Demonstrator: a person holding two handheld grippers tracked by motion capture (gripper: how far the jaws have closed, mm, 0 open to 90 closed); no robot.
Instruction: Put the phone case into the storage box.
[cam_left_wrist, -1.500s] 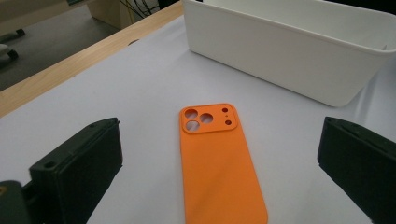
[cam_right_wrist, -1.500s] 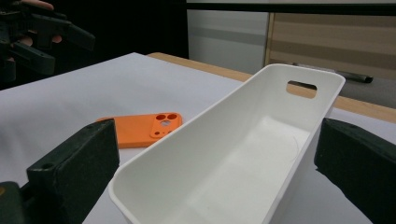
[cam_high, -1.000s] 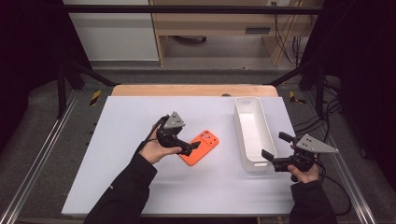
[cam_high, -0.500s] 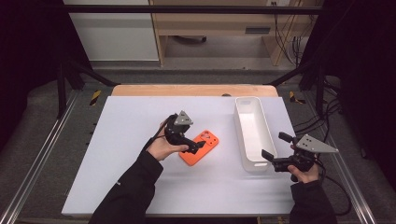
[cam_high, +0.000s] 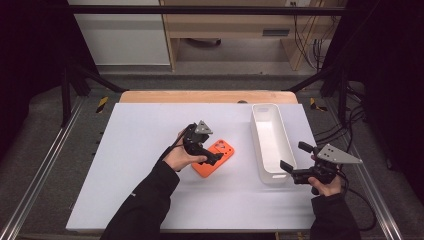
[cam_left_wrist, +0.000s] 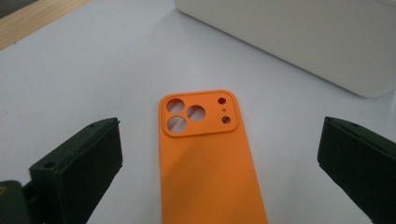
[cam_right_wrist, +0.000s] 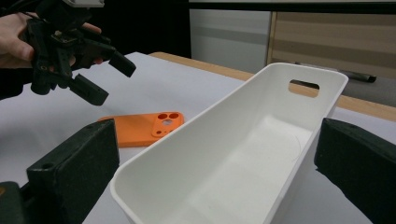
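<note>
Jaws of left tool (cam_high: 212, 159) gape above orange case (cam_high: 218, 158), seemingly untouched; right tool (cam_high: 295, 162) open, empty.

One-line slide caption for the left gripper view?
Open left gripper poised over an orange phone case lying camera-cutouts-up on the white table, white bin beyond.

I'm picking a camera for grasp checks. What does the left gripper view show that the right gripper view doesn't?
Left gripper view alone: the orange phone case centred between open fingers. Right gripper view alone: the white bin's empty inside, its handle slot, and the left gripper above the case. Both: case, bin, white table.
</note>
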